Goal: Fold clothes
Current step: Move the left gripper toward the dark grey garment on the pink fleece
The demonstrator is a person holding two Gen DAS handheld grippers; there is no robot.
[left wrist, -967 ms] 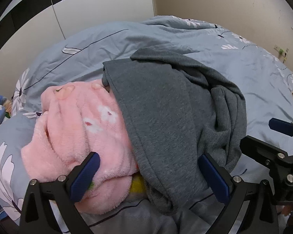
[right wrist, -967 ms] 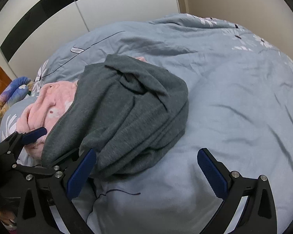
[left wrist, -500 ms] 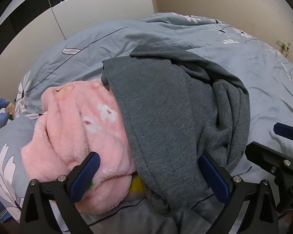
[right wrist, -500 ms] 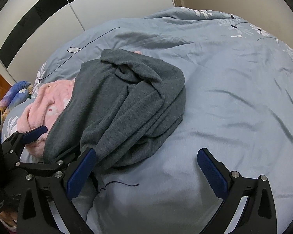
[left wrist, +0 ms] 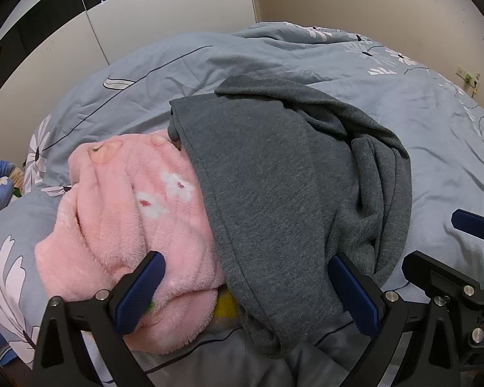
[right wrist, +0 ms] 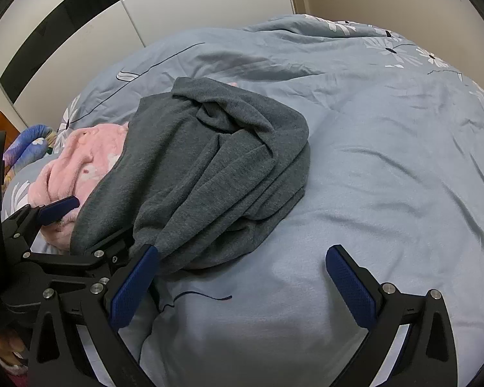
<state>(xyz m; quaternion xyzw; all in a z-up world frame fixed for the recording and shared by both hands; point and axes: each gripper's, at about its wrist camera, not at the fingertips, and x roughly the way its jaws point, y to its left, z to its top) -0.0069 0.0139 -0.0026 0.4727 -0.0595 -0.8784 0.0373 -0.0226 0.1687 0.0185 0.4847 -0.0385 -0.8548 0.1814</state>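
A dark grey garment lies crumpled on the bed, draped over a pink fleece garment with white flowers. Both show in the right wrist view, grey and pink. My left gripper is open, its fingers astride the near edge of the pile, holding nothing. My right gripper is open and empty over the bedcover, its left finger at the grey garment's near edge. A yellow item peeks out under the pile.
A blue-grey floral duvet covers the bed. White and black wardrobe doors stand behind it, with a beige wall to the right. A blue patterned cloth lies at the far left. A dark thread lies on the duvet.
Both grippers have moved a little forward toward the pile. The right gripper's left finger has come up to the grey garment's edge. Both stay open.
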